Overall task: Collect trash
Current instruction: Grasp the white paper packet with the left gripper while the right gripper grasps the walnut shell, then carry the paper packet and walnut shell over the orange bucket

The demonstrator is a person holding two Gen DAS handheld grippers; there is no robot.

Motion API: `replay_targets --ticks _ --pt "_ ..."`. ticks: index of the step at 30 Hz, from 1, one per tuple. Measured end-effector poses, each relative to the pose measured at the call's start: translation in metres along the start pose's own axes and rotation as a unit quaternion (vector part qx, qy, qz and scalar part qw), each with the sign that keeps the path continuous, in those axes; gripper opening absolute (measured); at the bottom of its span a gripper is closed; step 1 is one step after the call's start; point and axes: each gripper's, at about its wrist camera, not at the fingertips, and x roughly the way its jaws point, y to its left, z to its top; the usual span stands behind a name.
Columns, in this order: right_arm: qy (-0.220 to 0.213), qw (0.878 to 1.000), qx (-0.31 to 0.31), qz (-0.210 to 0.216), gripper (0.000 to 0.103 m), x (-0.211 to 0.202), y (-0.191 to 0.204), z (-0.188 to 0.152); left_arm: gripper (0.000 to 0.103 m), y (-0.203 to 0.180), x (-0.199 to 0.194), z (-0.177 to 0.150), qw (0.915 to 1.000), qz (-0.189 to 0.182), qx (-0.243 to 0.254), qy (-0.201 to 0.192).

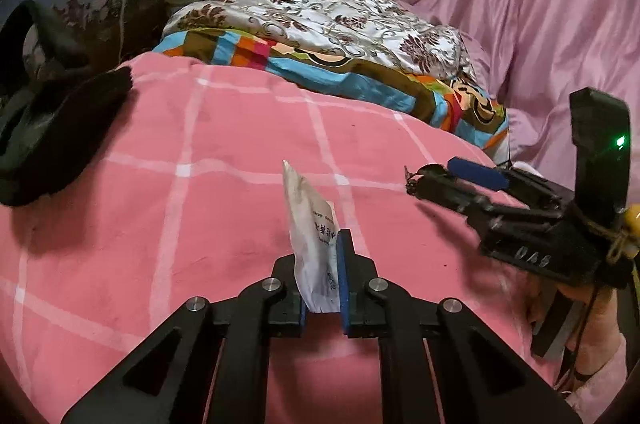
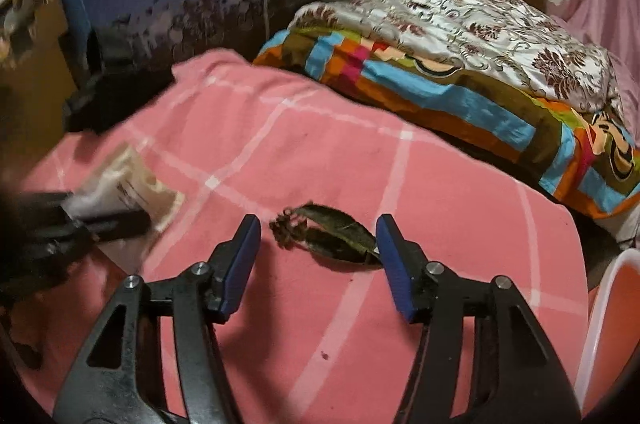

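My left gripper (image 1: 320, 244) is shut on a white printed paper packet (image 1: 310, 224), which stands upright between the blue pads above the pink checked bedspread (image 1: 200, 204). In the right wrist view the packet (image 2: 132, 184) shows blurred at the left in the left gripper (image 2: 100, 216). My right gripper (image 2: 318, 224) is open, its blue pads on either side of a dry dark leaf with a withered sprig (image 2: 332, 232) lying on the bedspread (image 2: 360, 304). In the left wrist view the right gripper (image 1: 416, 180) sits at the right, low over the bed, the leaf's tip at its fingertips.
A folded colourful quilt under a floral silver quilt (image 1: 320, 24) lies at the back of the bed. A black garment (image 1: 60, 136) lies at the left edge. A pink sheet (image 1: 540, 4) drapes at the right. A pale plastic bin rim (image 2: 612, 304) shows at the right.
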Motion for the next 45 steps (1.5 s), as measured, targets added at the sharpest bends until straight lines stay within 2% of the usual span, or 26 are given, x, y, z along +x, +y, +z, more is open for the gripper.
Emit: replay_targets --ticks 1,5,8,10,11,21,30,36,39,45 --pt "0.002 1.000 -0.004 -0.002 0.063 0.001 0.001 -0.001 0.009 0.001 -0.001 0.000 1.0000 0.000 -0.003 -0.001" --pt "-0.001 1.000 -0.009 0.000 0.044 -0.001 0.003 -0.003 0.009 0.002 -0.006 0.000 1.0000 0.000 -0.007 -0.004" --pt "-0.008 1.000 -0.012 0.001 0.039 -0.004 0.003 -0.005 0.009 0.002 -0.008 -0.001 0.9999 -0.001 -0.010 -0.005" --pt "-0.013 1.000 -0.016 0.002 0.027 -0.007 0.005 -0.005 0.009 0.002 -0.009 -0.001 0.9999 0.000 -0.013 -0.008" --pt "-0.016 1.000 -0.019 0.004 0.015 -0.009 0.006 -0.006 0.009 0.002 -0.012 -0.002 0.9998 -0.002 -0.014 -0.011" --pt "-0.048 0.999 -0.020 0.010 0.013 -0.025 0.008 -0.009 0.008 -0.002 -0.020 -0.004 0.9996 0.002 -0.016 -0.024" --pt "-0.132 0.991 0.009 0.009 0.013 -0.069 -0.001 -0.025 0.008 -0.022 -0.034 -0.003 0.9973 0.006 0.011 -0.072" --pt "-0.222 0.974 0.041 -0.015 0.013 -0.121 -0.020 -0.041 0.008 -0.055 -0.044 0.005 0.9922 -0.005 0.043 -0.117" --pt "-0.273 0.959 0.065 -0.038 0.013 -0.153 -0.037 -0.051 0.008 -0.077 -0.049 0.011 0.9879 -0.020 0.062 -0.140" --pt "-0.334 0.934 0.092 -0.091 0.013 -0.202 -0.066 -0.072 0.008 -0.135 -0.061 0.019 0.9720 -0.060 0.109 -0.200"
